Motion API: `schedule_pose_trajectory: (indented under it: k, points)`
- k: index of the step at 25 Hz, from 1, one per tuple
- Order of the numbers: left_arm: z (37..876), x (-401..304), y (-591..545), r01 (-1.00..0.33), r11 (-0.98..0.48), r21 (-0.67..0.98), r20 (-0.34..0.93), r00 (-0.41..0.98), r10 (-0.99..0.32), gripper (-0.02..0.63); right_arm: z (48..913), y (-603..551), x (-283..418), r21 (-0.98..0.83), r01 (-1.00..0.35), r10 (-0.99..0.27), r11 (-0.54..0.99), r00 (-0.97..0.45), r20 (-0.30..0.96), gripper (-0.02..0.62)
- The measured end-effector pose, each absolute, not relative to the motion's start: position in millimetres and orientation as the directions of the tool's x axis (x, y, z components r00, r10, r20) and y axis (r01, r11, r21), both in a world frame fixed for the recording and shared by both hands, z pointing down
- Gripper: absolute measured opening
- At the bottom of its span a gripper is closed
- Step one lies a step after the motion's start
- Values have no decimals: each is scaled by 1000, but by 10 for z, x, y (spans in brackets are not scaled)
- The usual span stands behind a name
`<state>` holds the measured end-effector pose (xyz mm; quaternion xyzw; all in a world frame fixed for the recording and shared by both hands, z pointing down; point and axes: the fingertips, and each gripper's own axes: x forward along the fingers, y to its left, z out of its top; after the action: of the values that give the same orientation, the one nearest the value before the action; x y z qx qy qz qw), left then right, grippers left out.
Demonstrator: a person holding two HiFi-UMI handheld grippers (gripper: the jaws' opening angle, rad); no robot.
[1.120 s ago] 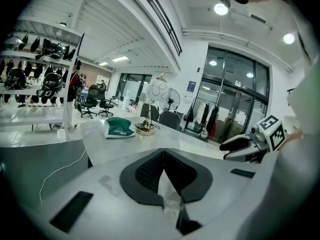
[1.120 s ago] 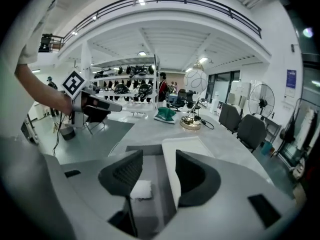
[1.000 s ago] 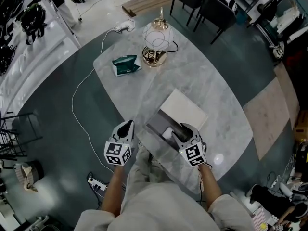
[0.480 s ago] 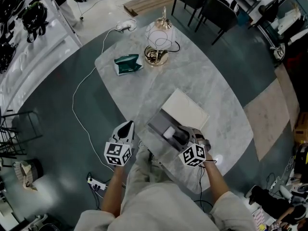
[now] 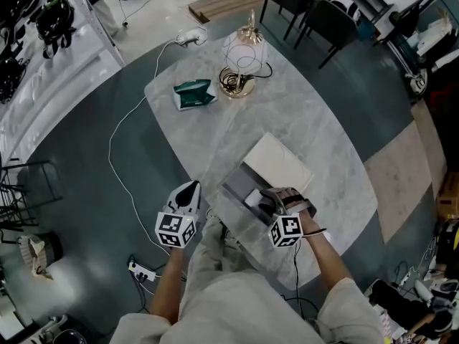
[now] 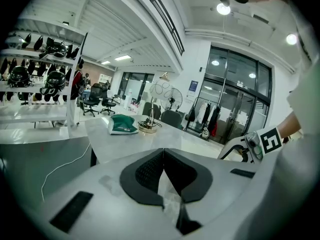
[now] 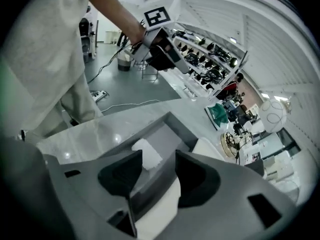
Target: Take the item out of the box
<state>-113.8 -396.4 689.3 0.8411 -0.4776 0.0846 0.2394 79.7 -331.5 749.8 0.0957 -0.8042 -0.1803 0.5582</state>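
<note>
Marble tops the oval table [image 5: 323,142], which stands on a dark floor with shelving to one side and chairs beyond. At its far end sit a wire lamp [image 5: 240,63] and a green pouch [image 5: 192,95], both well apart from the work.

At the near edge is the open grey box [image 5: 235,186]. Its white lid [image 5: 276,165] lies flat just beside it on the far side, probably set there so the opening is free to reach. The item [image 5: 252,198], a small white block, lies inside the box on its floor.

The right gripper [image 5: 275,203] hangs over the box, angled down into it. Its own view shows the jaws spread wide with nothing between them, and the white block [image 7: 146,154] lies just past the left jaw. That spread looks meant to let the jaws drop on either side of the block. The task seems to be at the reach, with the grasp not yet made.

The left gripper [image 5: 191,187] is held off the table's near edge, away from the box. Its jaws are pressed together at the tips and hold nothing, so it appears parked clear of the working hand.
</note>
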Motion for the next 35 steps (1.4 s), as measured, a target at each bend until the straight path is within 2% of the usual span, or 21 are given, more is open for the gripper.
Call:
schedule_pose_trajectory:
  k: [12,16,21,35]
  points:
    - [6942,-1215,-3879,-854,-407,323,381,511,-770,15,7798,-3151,742,379,463,-283,801,-265,922,215]
    - [6935,-1246,-3868,-857,-403,322,383,507,-772,15,7870,-3119,750,361,559,-270,746,-241,932,216]
    - [6949,-1270,-3858,-859,-402,318,389,505,-771,15,7972,-3086,713,330,628,-248,704,-218,944,219]
    - [6965,-1395,-3863,-866,-386,317,392,490,-779,15,8278,-3123,677,268,646,-214,715,-163,963,224]
